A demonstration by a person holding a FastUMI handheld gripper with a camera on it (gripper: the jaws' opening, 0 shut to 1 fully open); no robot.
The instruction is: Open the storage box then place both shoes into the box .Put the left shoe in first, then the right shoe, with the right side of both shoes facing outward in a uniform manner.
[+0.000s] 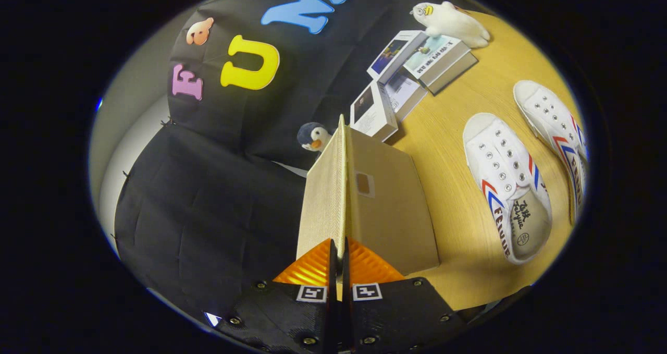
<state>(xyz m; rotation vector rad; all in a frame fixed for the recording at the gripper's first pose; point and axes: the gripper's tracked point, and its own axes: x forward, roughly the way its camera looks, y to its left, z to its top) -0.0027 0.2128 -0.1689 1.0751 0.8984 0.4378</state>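
Tongs [338, 263] at bottom centre pinch the lid [333, 187] edge, swinging it up to open the box [391, 213]; shoes [508, 187] wait at right

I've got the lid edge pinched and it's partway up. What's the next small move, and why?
Probably keep swinging the lid back until it is fully open. The gripper is shut on its thin edge, the lid stands edge-on above the storage box, and both shoes lie on the table beside it.

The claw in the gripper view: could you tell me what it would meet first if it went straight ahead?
The claw is shut on the box lid, held edge-on. Beyond its far edge sits the penguin toy, probably first, though depth is unclear.
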